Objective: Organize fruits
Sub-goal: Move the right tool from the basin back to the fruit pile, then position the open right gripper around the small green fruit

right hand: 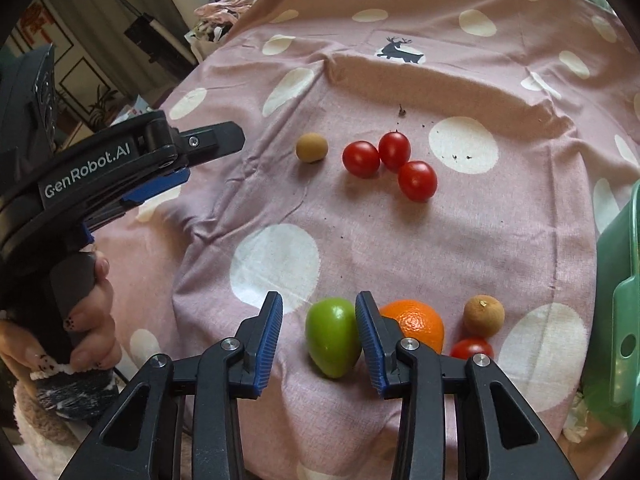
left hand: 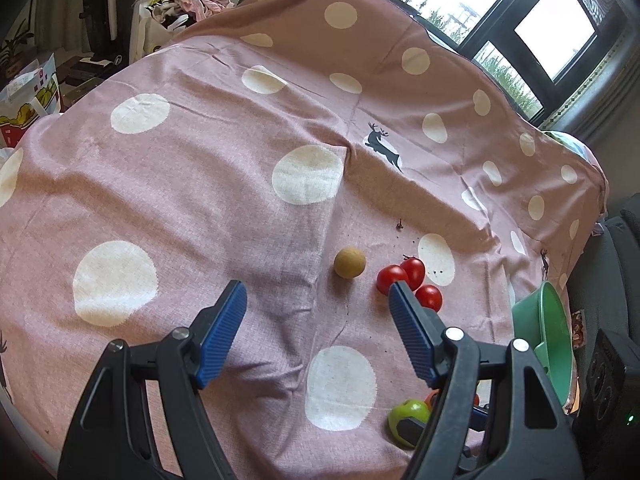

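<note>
On the pink dotted cloth (right hand: 400,240) lie three red cherry tomatoes (right hand: 394,164) and a tan round fruit (right hand: 311,147); the left wrist view shows the tomatoes (left hand: 412,276) and the tan fruit (left hand: 350,263) too. Nearer lie a green fruit (right hand: 333,336), an orange (right hand: 418,322), a brown round fruit (right hand: 483,315) and another tomato (right hand: 472,348). My right gripper (right hand: 319,312) is open, its jaws around the green fruit, the right finger touching it. My left gripper (left hand: 318,296) is open and empty above the cloth, short of the tan fruit; it shows in the right wrist view (right hand: 208,152).
A green plastic bowl (left hand: 548,340) stands at the cloth's right edge, also in the right wrist view (right hand: 620,312). Small dark crumbs (right hand: 401,111) lie behind the tomatoes. Clutter, bags and a window lie beyond the table.
</note>
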